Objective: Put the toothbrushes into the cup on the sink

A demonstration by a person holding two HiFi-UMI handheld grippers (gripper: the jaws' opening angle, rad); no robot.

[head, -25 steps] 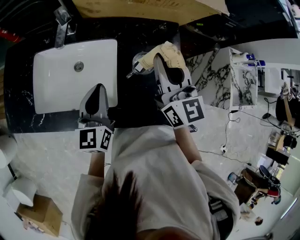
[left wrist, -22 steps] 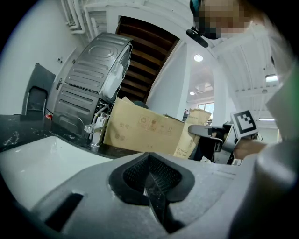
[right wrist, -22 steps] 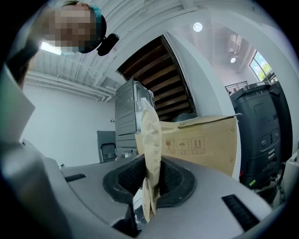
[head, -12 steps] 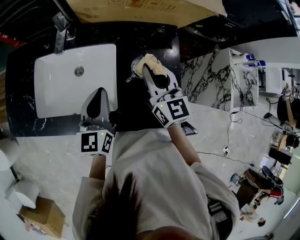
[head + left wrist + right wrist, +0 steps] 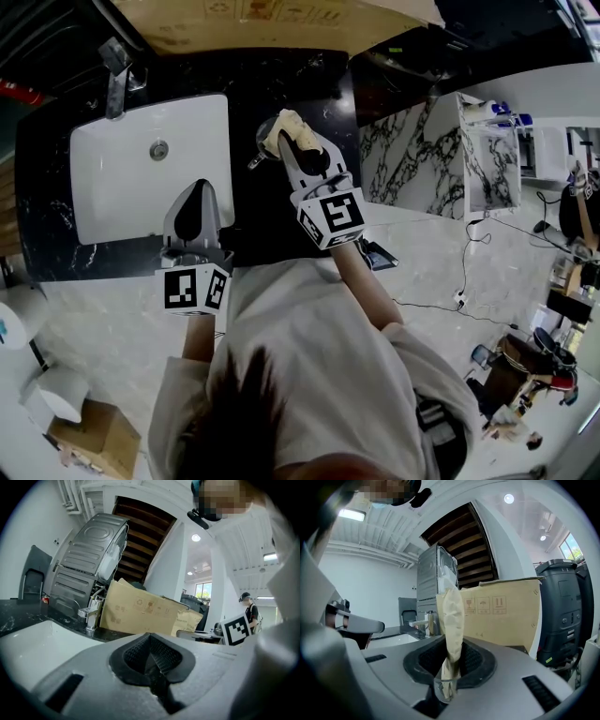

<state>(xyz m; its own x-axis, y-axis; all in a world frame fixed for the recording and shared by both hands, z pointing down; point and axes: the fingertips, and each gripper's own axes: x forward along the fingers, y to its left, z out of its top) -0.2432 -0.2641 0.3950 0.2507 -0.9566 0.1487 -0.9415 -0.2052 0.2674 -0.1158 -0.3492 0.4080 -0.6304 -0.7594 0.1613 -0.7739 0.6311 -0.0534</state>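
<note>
A toothbrush in a beige paper wrapper [image 5: 284, 127] stands upright between the jaws of my right gripper [image 5: 298, 148], which is shut on it. In the right gripper view the wrapped toothbrush [image 5: 452, 620] has its lower end inside a clear glass cup [image 5: 444, 689] just in front of the jaws. That cup [image 5: 265, 142] sits on the black counter [image 5: 281, 216] to the right of the white sink [image 5: 112, 192]. My left gripper [image 5: 194, 194] hangs over the sink's front edge, its jaws closed with nothing between them [image 5: 151, 660].
A chrome faucet [image 5: 114, 67] stands behind the basin. A large cardboard sheet [image 5: 281, 19] leans along the back of the counter. A marble-patterned partition [image 5: 412, 159] stands to the right. Paper rolls [image 5: 47, 384] and a small box [image 5: 89, 436] lie on the floor at lower left.
My right gripper has come down and to the left with the wrapped toothbrush, bringing it to the glass cup. The left gripper has stayed over the sink's front edge.
</note>
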